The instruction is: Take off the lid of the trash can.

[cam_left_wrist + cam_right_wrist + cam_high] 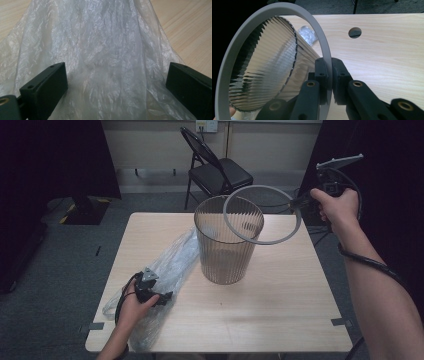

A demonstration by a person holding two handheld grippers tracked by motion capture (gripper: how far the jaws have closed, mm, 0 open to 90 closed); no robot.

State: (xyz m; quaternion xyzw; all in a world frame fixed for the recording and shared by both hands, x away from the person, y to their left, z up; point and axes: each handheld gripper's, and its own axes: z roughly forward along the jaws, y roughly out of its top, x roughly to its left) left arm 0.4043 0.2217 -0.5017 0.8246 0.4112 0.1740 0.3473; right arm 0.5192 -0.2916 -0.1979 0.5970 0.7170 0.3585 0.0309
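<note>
A ribbed, see-through brown bin point(228, 243) stands upright mid-table. My right gripper point(303, 200) is shut on a grey ring point(261, 215), held tilted in the air over the bin's right rim. In the right gripper view the ring point(252, 27) runs between the closed jaws of that gripper point(329, 75), with the bin point(269, 75) behind it. A crumpled clear plastic bag point(167, 267) lies left of the bin. My left gripper point(161, 296) rests low over the bag's near end, jaws wide apart. The bag point(105, 57) lies between those jaws, untouched by the fingers point(45, 87).
A black folding chair point(215, 167) stands beyond the table's far edge. The wooden table point(280, 305) has a round cable hole point(354, 32) near its far side. Bare tabletop lies right of and in front of the bin. Dark curtains flank both sides.
</note>
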